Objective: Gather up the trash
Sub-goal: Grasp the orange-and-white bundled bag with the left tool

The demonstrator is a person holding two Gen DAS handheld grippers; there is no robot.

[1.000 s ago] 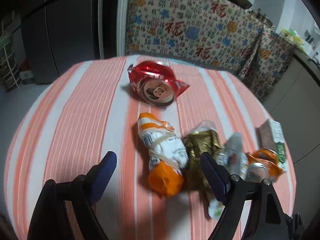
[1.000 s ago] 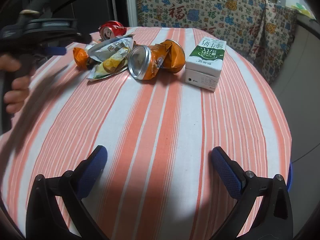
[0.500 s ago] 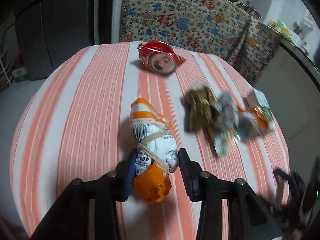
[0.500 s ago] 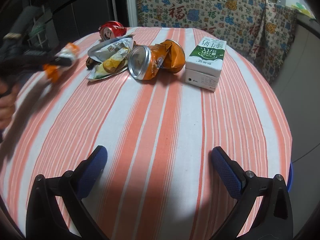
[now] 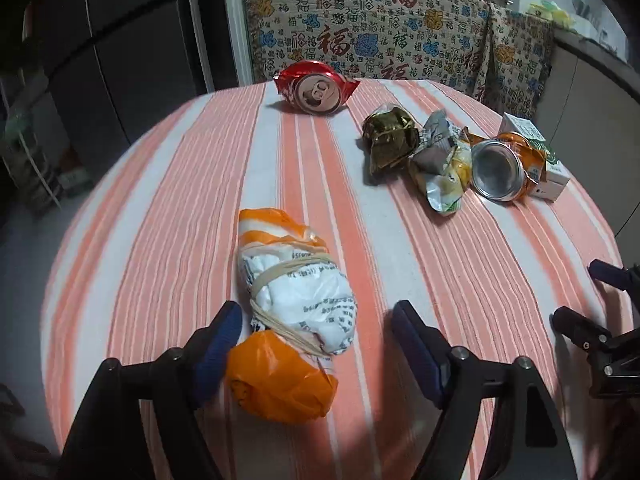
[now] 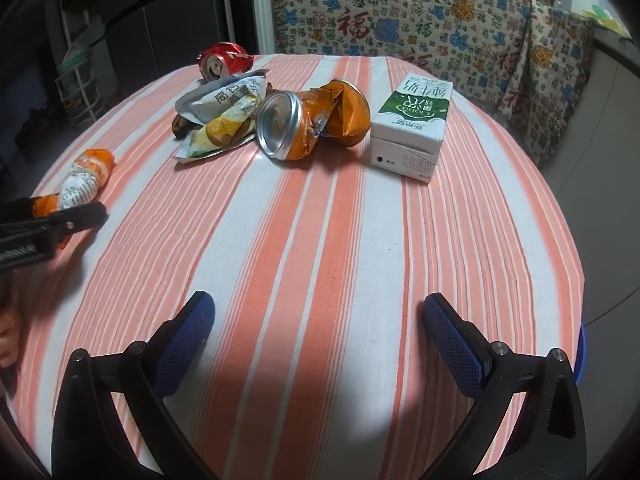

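A white-and-orange plastic bundle [image 5: 288,276] tied with rubber bands lies on the striped round table [image 5: 168,216]. It lies between the fingers of my left gripper [image 5: 316,312], whose jaws are opening; the right pad stands clear of it. Farther back sit a crushed red can [image 5: 316,88], a gold wrapper [image 5: 390,140], a snack bag [image 5: 440,164], a crushed orange can [image 5: 504,168] and a green-and-white milk carton [image 6: 412,124]. My right gripper [image 6: 318,302] stands open over bare cloth near the table's front, holding nothing.
A cloth with red characters [image 5: 360,32] hangs behind the table. Dark cabinet doors [image 5: 120,40] stand at the back left. A blue rim [image 6: 582,356] shows below the table's right edge. A person's hand [image 6: 8,340] holds the left gripper at the left.
The left gripper shut on the bundle, drew it away from the pile toward the table's near left, and has opened again. The right gripper has not moved.
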